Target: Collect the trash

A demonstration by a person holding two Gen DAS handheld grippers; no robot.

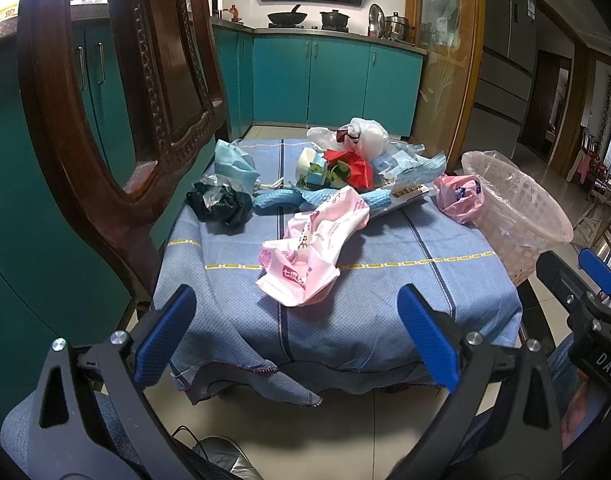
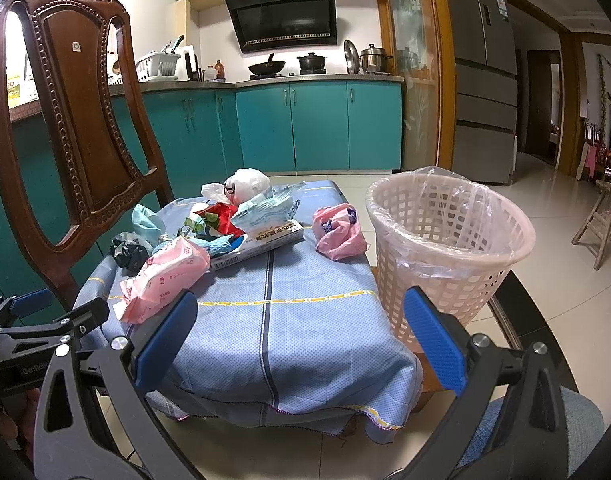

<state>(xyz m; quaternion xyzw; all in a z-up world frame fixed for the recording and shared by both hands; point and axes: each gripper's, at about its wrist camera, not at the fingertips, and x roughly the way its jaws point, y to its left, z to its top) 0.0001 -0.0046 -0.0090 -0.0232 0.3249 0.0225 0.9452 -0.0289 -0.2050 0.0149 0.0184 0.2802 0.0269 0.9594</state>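
A small table with a blue cloth [image 1: 385, 304] [image 2: 305, 332] holds a pile of trash. Nearest is a pink and white plastic bag [image 1: 309, 248] [image 2: 165, 276]. A crumpled black bag [image 1: 221, 202] [image 2: 129, 252] lies left, a small pink bag [image 1: 459, 196] [image 2: 339, 232] right, with red wrapping [image 1: 357, 168], a white bag [image 1: 361, 134] [image 2: 245, 184], blue cloths and a flat box [image 2: 261, 242] behind. A white lattice basket [image 1: 517, 216] [image 2: 449, 244] lined with clear plastic stands right of the table. My left gripper [image 1: 297, 336] and right gripper [image 2: 301, 344] are open and empty, held before the table's near edge.
A carved wooden chair [image 1: 105, 128] [image 2: 77, 128] stands close on the left. Teal kitchen cabinets [image 1: 325, 80] and a stove line the back wall. A fridge [image 2: 485, 92] and tiled floor lie to the right. A black glass tabletop edge [image 2: 545, 320] curves under the basket.
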